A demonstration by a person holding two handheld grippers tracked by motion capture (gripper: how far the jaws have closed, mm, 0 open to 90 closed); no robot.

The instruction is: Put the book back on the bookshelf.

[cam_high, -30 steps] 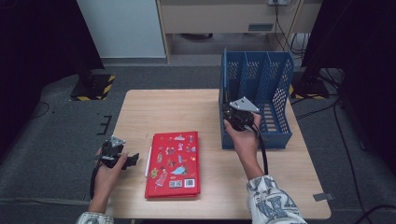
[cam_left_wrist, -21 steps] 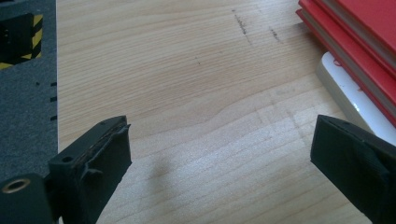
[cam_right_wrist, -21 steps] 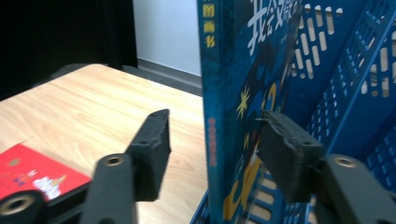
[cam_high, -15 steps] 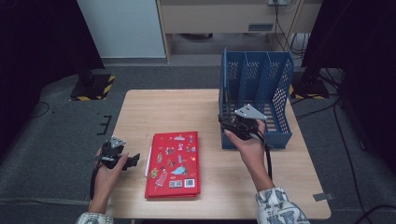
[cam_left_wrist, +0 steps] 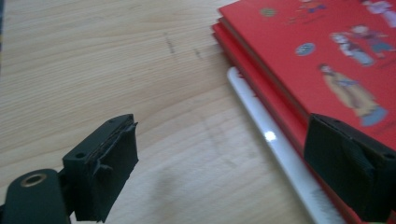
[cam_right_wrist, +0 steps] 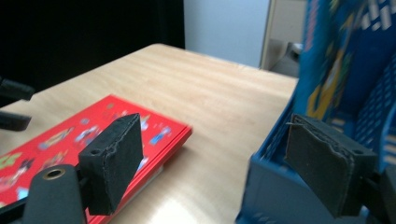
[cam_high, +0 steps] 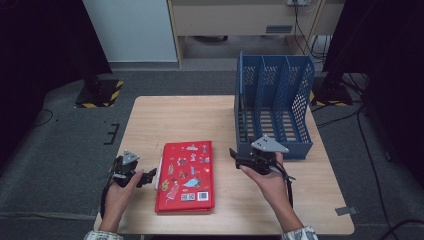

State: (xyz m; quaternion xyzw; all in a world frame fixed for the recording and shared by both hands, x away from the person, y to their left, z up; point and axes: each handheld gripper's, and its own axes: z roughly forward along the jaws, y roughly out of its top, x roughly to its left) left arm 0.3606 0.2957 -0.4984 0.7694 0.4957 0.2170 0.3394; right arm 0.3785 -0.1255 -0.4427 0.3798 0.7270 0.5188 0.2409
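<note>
On the wooden tabletop (cam_high: 190, 115), a stack of red picture books (cam_high: 186, 175) lies flat near the front edge, a thin white book (cam_left_wrist: 275, 154) sticking out from under its left side. Left gripper (cam_high: 146, 178) sits just left of the stack, pointing at it. Jaws wide apart, nothing between them; in the left gripper view one pad (cam_left_wrist: 348, 165) overlaps the red cover's edge, contact not clear. These jaws have just narrowed a little. Right gripper (cam_high: 234, 156) is held between the stack and the blue file rack (cam_high: 272, 107), close against the rack's front lower corner. Its jaws have just been opening and stand wide and empty. In the right gripper view one pad (cam_right_wrist: 322, 161) sits before the rack's low front wall, the other over the red cover.
</note>
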